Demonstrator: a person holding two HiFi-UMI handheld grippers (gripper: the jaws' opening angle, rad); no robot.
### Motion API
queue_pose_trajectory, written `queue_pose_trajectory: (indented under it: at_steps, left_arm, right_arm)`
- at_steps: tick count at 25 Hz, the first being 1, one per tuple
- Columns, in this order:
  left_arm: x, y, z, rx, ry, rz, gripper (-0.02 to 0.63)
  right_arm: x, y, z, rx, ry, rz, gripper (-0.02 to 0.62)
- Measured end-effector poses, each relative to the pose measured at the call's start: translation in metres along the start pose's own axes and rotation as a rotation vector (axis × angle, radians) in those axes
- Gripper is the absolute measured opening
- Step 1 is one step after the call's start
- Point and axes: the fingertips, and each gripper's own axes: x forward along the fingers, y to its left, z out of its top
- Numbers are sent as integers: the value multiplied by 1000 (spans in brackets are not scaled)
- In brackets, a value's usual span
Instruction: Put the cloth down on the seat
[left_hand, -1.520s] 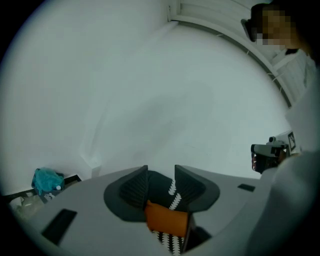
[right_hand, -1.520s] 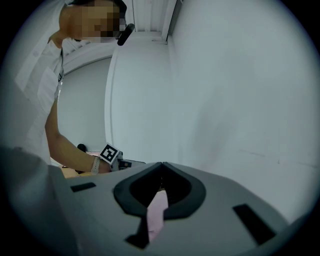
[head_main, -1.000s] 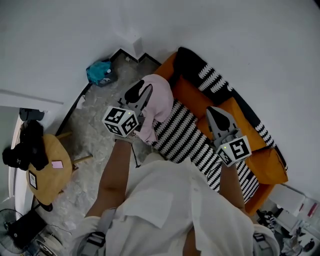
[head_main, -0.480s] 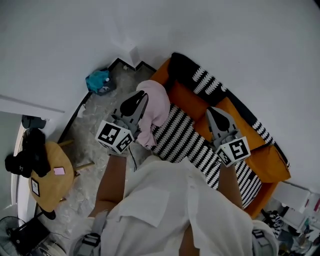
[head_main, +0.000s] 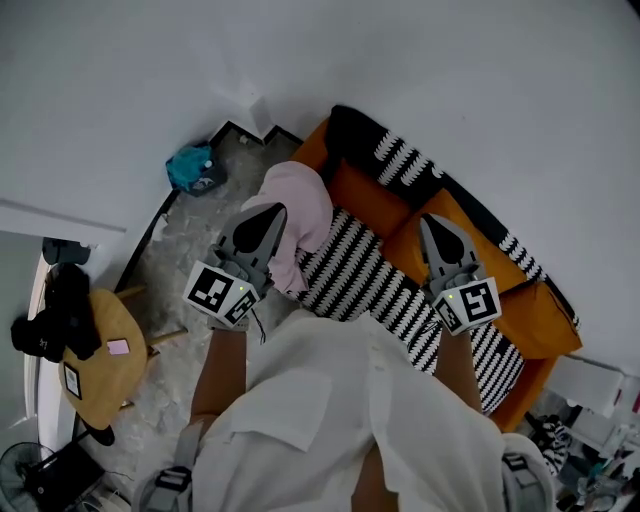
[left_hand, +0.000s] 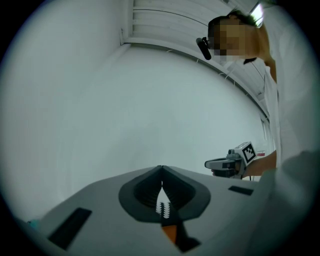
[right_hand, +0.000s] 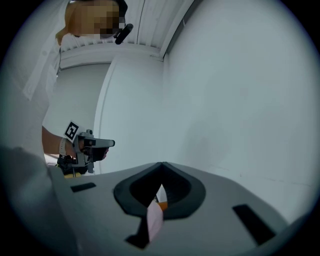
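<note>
Soft, even indoor light; strong fisheye warp, dark vignetted corners.

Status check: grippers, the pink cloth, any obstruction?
Left gripper just closed, empty; right gripper shut, unclear pale strip under its jaws. Pink cloth heaped at end of orange sofa, free of grippers. Nothing blocking.

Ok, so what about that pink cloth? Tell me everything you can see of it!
The pink cloth is pale pink, looks soft, and is bunched in a rumpled heap, not spread flat. It lies draped over the left end of the orange sofa, its lower edge against the black-and-white striped cover. The left gripper shows in front of it with jaws shut on nothing, so nothing holds it; whether they touch can't be told.
</note>
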Motion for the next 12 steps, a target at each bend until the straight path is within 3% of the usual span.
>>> queue_pose_trajectory:
  at_steps: [4, 12]
  left_arm:
    - [4, 4, -5, -2, 12, 14, 15]
    - [8, 3, -12, -34, 12, 12, 15]
  right_arm:
    - [0, -7, 0, -52, 15, -23, 8]
    - [-5, -11, -1, -47, 21, -16, 8]
